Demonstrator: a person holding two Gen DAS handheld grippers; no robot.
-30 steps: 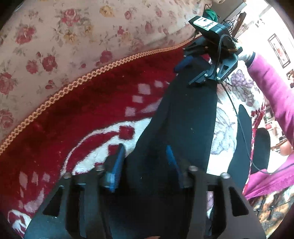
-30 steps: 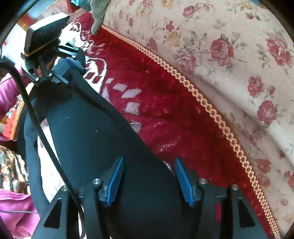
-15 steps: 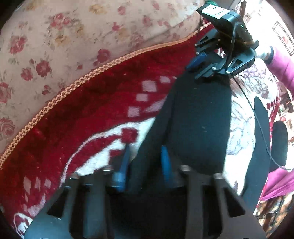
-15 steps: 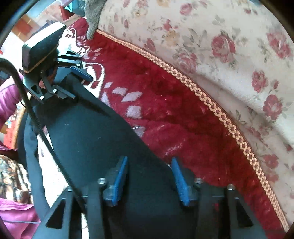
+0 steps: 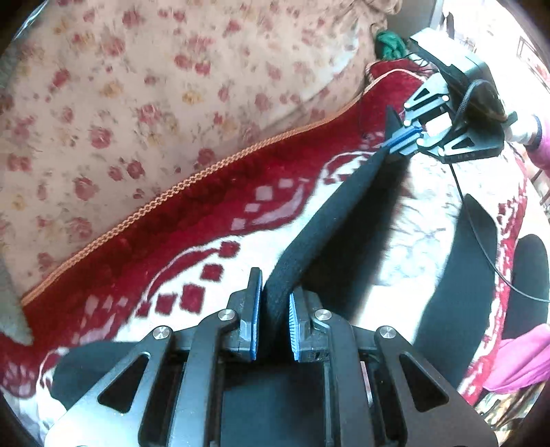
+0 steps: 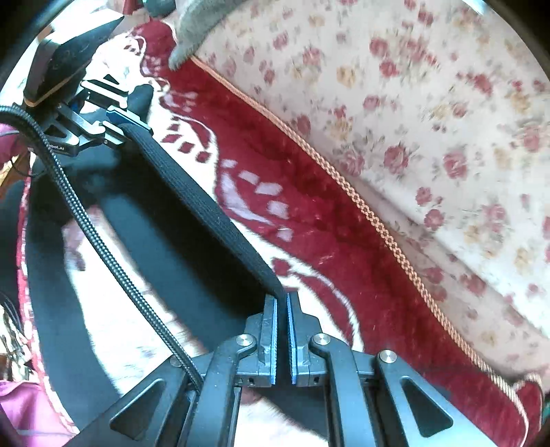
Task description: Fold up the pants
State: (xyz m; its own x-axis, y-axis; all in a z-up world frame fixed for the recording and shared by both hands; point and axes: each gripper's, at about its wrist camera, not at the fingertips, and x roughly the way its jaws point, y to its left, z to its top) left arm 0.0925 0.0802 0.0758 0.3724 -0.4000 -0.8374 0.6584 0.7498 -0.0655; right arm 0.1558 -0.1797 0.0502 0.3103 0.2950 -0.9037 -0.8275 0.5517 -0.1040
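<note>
The black pants (image 5: pixel 330 220) hang stretched by their waistband between my two grippers, lifted above a red and white patterned blanket (image 5: pixel 192 233). My left gripper (image 5: pixel 273 309) is shut on one end of the waistband. My right gripper (image 6: pixel 282 309) is shut on the other end of the waistband (image 6: pixel 192 196). Each gripper shows in the other's view, the right one (image 5: pixel 402 137) at upper right and the left one (image 6: pixel 120 120) at upper left. The pant legs (image 5: pixel 467 275) trail down onto the blanket.
A cream floral cover (image 5: pixel 144 103) rises behind the blanket past an orange braided trim (image 6: pixel 361 203). A black cable (image 6: pixel 96 237) runs across the right wrist view. A pink sleeve (image 5: pixel 522 357) is at the lower right. A grey cloth (image 6: pixel 196 27) lies at the top.
Both grippers have closed on the waistband and lifted it off the blanket. The fabric that lay flat now hangs taut between them.
</note>
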